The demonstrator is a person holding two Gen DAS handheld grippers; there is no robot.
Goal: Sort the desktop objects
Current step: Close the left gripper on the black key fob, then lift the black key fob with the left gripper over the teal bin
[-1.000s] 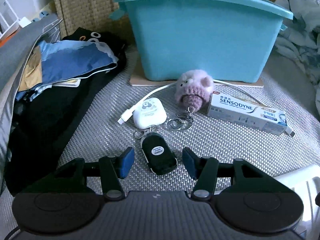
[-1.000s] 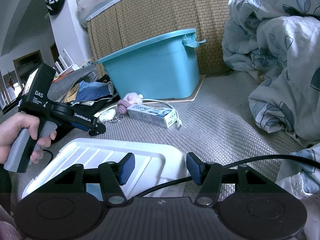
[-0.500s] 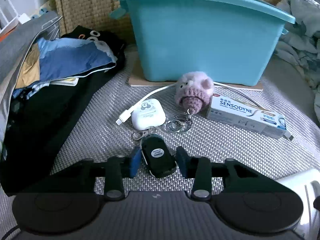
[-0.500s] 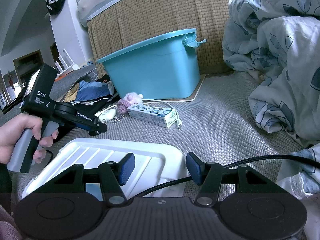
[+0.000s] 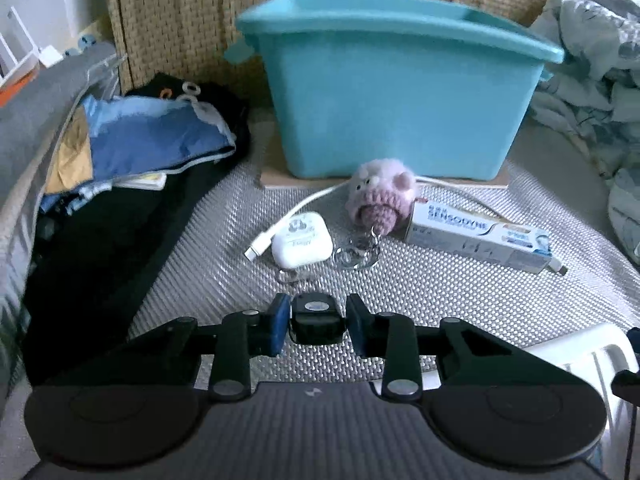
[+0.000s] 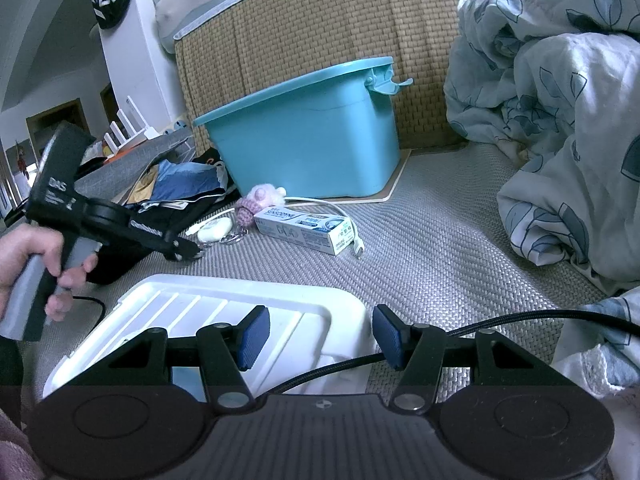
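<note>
Fob [image 5: 317, 317], black, pinched across its width between left tongs [image 5: 316, 326], low over woven mat [image 5: 440, 280]. Judged light, rigid, smooth plastic; side grip apt, slip possible. Right tongs [image 6: 316, 336] wide, unloaded, above white tray [image 6: 224, 300].

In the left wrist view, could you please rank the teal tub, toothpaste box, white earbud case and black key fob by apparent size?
1. teal tub
2. toothpaste box
3. white earbud case and black key fob: alike; the fob sits nearer the camera, in the left claw, so unranked.
</note>
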